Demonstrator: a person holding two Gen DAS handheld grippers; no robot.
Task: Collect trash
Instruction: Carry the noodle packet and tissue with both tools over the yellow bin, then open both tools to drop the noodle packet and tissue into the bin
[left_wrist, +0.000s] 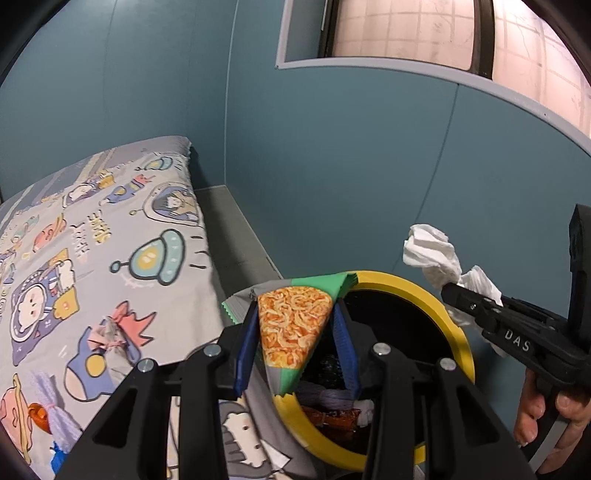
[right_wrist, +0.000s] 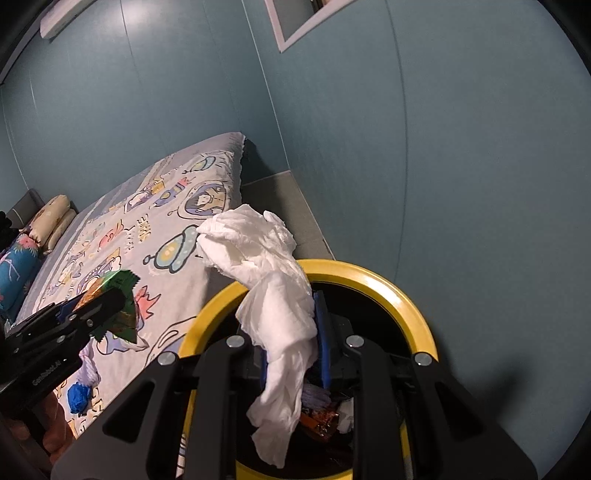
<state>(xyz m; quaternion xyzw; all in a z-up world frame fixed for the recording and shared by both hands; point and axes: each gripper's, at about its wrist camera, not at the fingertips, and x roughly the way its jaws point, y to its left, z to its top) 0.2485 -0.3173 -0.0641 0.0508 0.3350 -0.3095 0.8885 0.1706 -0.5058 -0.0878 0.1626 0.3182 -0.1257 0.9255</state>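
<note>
My left gripper (left_wrist: 295, 312) is shut on a snack packet (left_wrist: 291, 325) with an orange noodle picture and green edges, held at the left rim of the yellow-rimmed trash bin (left_wrist: 456, 325). My right gripper (right_wrist: 290, 321) is shut on a crumpled white tissue (right_wrist: 273, 291) that hangs over the bin (right_wrist: 391, 288). In the left wrist view the right gripper (left_wrist: 456, 291) comes in from the right with the tissue (left_wrist: 434, 254) above the bin's far rim. The right wrist view shows the left gripper (right_wrist: 107, 302) and its packet (right_wrist: 122, 291) over the bed, left of the bin. Purple yarn and an orange wrapper lie inside the bin.
A bed with a cartoon-print sheet (left_wrist: 110, 240) lies left of the bin. On it lie a purple yarn bundle (left_wrist: 55, 417), an orange wrapper (left_wrist: 38, 417), a blue scrap (right_wrist: 79, 397) and a pink-grey scrap (left_wrist: 110, 334). Pillows (right_wrist: 51, 218) sit at the far end. A blue wall stands close behind.
</note>
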